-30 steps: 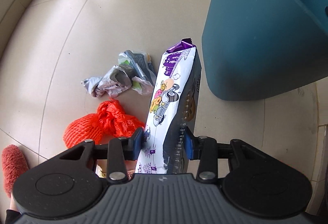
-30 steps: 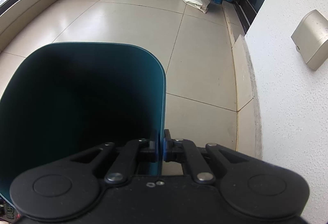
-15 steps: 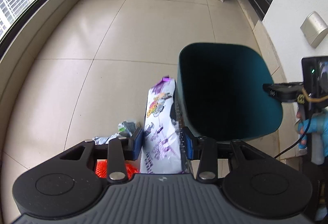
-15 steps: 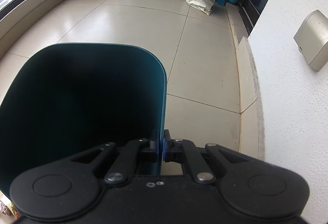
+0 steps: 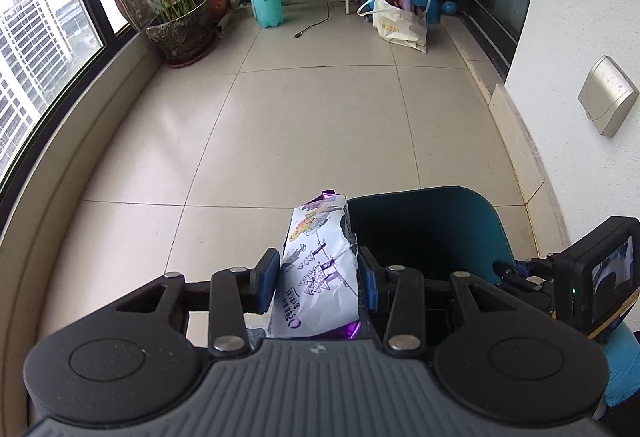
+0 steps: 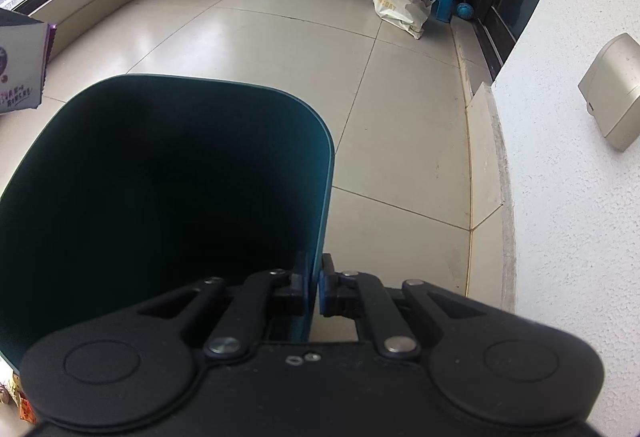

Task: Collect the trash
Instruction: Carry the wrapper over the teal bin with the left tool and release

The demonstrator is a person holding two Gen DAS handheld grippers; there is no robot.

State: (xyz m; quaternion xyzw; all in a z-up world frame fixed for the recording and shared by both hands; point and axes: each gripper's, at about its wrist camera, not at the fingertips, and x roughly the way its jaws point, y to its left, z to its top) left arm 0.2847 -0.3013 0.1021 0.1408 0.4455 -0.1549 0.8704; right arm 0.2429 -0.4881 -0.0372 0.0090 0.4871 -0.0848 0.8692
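Tiled balcony floor (image 5: pixel 304 125) lies beyond, where the left gripper (image 5: pixel 318 279) clenches a snack wrapper (image 5: pixel 320 273) beside, not yet inside, the teal bin (image 6: pixel 168 189) whose wall the right gripper (image 6: pixel 314 285) pinches.

The white and purple snack wrapper (image 5: pixel 318 269), at six o'clock in the left wrist view, carries purple printed characters and cartoon drawings, too small and crumpled to read. In the right wrist view its edge shows at nine o'clock with a line of tiny illegible print. The cream shopping bag (image 6: pixel 400 7) at one o'clock bears yellow letters, blurred, ending perhaps in "ORT".
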